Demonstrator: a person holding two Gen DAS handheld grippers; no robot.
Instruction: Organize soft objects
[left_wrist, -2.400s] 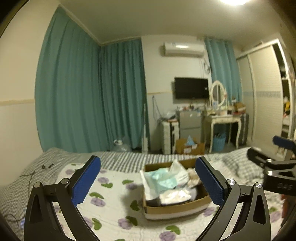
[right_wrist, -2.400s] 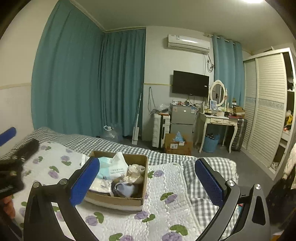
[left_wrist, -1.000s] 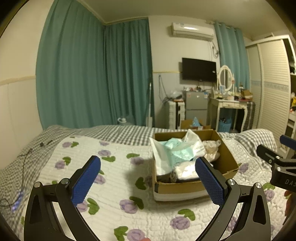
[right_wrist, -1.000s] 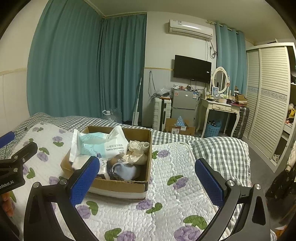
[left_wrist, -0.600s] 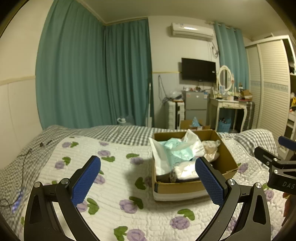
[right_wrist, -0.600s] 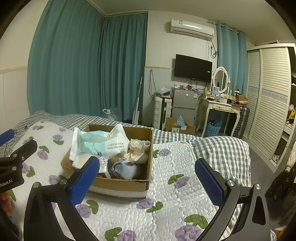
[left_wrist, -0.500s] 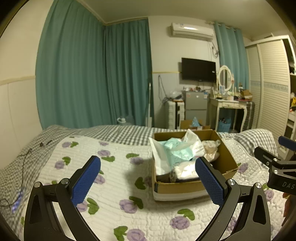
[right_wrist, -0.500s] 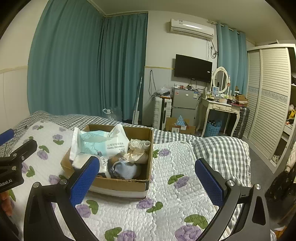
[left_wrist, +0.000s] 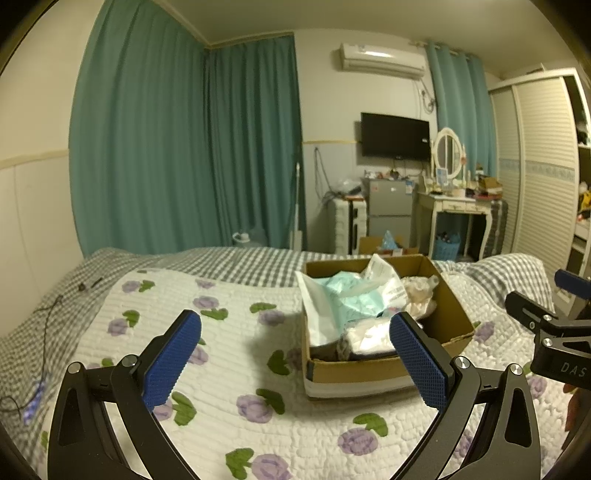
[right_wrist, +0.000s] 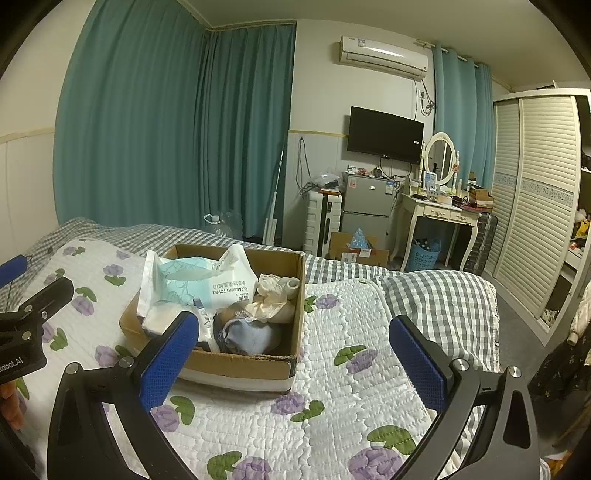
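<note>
An open cardboard box (left_wrist: 454, 314) (right_wrist: 236, 363) sits on a white quilt with purple flowers (left_wrist: 236, 332) (right_wrist: 351, 332). Inside lie a white and teal cleansing towel pack (left_wrist: 347, 295) (right_wrist: 195, 280), a cream cloth bundle (left_wrist: 419, 295) (right_wrist: 271, 299), a light blue cloth (right_wrist: 245, 338) and a white soft item (left_wrist: 369, 336). My left gripper (left_wrist: 295, 354) is open and empty, above the quilt in front of the box's left side. My right gripper (right_wrist: 291, 356) is open and empty, in front of the box's right corner.
The quilt lies on a grey checked bedspread (right_wrist: 443, 295). Teal curtains (left_wrist: 184, 147) hang behind the bed. A small fridge (right_wrist: 365, 206), a white dressing table (right_wrist: 436, 218), a floor box (right_wrist: 358, 247) and a slatted wardrobe (right_wrist: 535, 203) stand beyond. A cable (left_wrist: 48, 314) lies at the bed's left edge.
Both grippers came down and closer to the box between 2.4 s and 1.0 s ago. Over the last second the views hardly change. Both grippers stay open.
</note>
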